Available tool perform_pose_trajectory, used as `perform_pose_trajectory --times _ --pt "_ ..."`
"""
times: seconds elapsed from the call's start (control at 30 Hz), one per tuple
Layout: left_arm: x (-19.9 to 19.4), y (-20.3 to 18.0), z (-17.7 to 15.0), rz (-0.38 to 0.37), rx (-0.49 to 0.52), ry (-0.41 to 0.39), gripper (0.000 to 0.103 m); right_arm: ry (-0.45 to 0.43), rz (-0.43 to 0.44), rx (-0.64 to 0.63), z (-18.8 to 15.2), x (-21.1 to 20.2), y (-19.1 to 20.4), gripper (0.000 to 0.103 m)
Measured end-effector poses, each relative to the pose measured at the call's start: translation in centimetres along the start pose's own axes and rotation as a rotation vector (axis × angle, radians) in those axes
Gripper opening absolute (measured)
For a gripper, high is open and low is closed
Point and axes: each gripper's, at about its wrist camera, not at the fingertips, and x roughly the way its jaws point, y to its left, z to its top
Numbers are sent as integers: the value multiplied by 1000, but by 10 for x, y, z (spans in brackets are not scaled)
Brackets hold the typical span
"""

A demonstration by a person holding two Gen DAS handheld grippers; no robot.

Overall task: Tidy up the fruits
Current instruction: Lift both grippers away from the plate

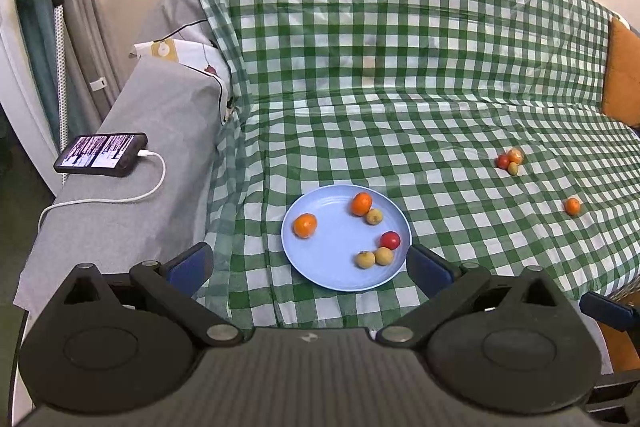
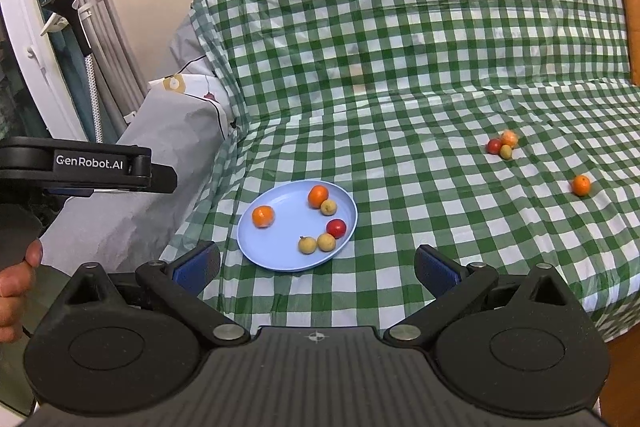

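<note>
Right now a round, smooth, pale blue plate [image 1: 320,267] is sitting on a green and white checked cloth [image 1: 400,67]. That cloth is looking thin and shiny, with little wrinkles, and it is covering what looks like a sofa.

Six little fruits are lying in the plate. Two are round and orange: one orange fruit [image 1: 305,225] is sitting alone on the plate's left side, and another orange fruit [image 1: 361,203] is touching a small tan fruit [image 1: 374,216]. A shiny red fruit [image 1: 390,240] is lying next to two more tan fruits [image 1: 374,257] by the plate's near right rim.

Well apart from the plate, out on the cloth to the right, three small fruits [image 1: 510,161] are bunching together, one red, one orange and one tan. One more orange fruit is sitting alone [image 1: 572,206] nearer the right edge.

Both tongs are hanging low in front of the plate. The left tongs [image 1: 310,265] are spread wide and pinching nothing. The right tongs [image 2: 318,269] are spread wide too, with nothing between their blue pads [image 2: 196,269].

On the grey, soft-looking armrest [image 1: 132,147] a flat black phone [image 1: 101,154] is lying with a white cord [image 1: 120,197] plugged in.
</note>
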Motion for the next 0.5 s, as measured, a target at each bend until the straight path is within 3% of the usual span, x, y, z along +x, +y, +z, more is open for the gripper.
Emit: perform_pose_trajectory --times 0.5 --pt "30 -7 11 24 7 54 103 30 5 14 -1 26 -8 102"
